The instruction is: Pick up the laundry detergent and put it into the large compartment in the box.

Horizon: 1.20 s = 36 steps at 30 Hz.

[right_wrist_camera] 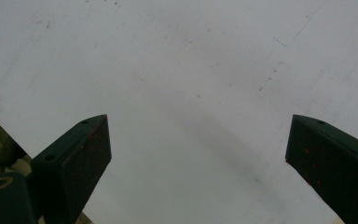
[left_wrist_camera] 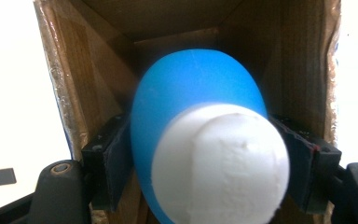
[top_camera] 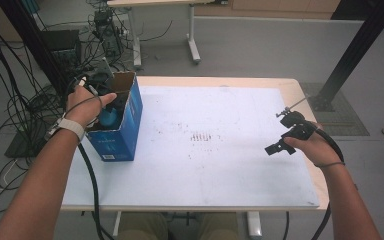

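The left forearm reaches forward along the left side, a pale band on its wrist. The left hand [top_camera: 82, 106] is curled around the left hand-held gripper [left_wrist_camera: 200, 154], and the jaws press in from both sides against something clamped between them. The right forearm comes up at the right, wrist bent inward, a cable trailing back along it. The right hand [top_camera: 312, 147] holds the right hand-held gripper [top_camera: 279, 148], tilted down and to the left, its jaws set wide apart with nothing between them.
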Tool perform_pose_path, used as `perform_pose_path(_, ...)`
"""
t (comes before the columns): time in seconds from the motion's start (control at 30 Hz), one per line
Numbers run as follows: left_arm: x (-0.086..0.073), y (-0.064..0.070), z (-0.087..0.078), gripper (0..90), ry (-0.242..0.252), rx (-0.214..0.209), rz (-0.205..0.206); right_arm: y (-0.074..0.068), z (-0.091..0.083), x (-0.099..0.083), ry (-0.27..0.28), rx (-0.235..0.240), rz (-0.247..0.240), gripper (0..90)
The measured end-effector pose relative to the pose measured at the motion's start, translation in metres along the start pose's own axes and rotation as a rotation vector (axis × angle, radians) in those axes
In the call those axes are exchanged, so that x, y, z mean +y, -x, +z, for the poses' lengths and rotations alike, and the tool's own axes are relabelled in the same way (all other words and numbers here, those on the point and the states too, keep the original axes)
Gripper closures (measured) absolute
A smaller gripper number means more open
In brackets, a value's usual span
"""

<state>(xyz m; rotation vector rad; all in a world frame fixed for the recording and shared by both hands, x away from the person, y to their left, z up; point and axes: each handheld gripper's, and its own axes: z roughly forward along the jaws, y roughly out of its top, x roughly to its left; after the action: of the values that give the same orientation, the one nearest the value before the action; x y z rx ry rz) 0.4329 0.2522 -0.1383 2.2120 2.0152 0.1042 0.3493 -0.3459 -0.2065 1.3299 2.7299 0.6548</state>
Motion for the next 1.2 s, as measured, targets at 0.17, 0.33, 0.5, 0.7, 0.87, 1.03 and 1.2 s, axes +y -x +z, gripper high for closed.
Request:
perform_pose_path(0.17, 0.003, 0.005, -0.002, 27.6, -0.014, 0.019, -0.001, -0.001, -0.001, -0.001, -0.004, -0.002, 0.002, 6.5)
perform_pose_path(0.33, 0.005, 0.010, -0.004, 26.3, -0.023, 0.038, 0.003, -0.001, -0.001, -0.001, -0.005, -0.002, 0.003, 6.6)
perform_pose_path(0.5, 0.005, 0.010, -0.013, 18.1, -0.017, 0.039, -0.014, -0.001, -0.002, -0.001, -0.003, -0.001, -0.001, 6.7)
perform_pose_path(0.7, 0.003, 0.012, -0.024, 8.8, 0.000, 0.046, -0.018, -0.002, -0.001, 0.000, -0.003, 0.002, -0.003, 6.7)
perform_pose_path(0.87, 0.001, 0.013, -0.038, 6.1, 0.021, 0.048, -0.024, -0.003, -0.003, 0.000, -0.004, -0.001, -0.003, 6.7)
perform_pose_path(1.03, -0.001, 0.013, -0.050, 6.1, 0.033, 0.038, -0.017, -0.004, -0.004, 0.000, 0.000, -0.003, -0.005, 6.7)
perform_pose_path(1.2, -0.002, 0.017, -0.066, 5.8, 0.045, 0.029, -0.004, -0.004, -0.007, 0.001, 0.001, -0.007, -0.008, 6.7)
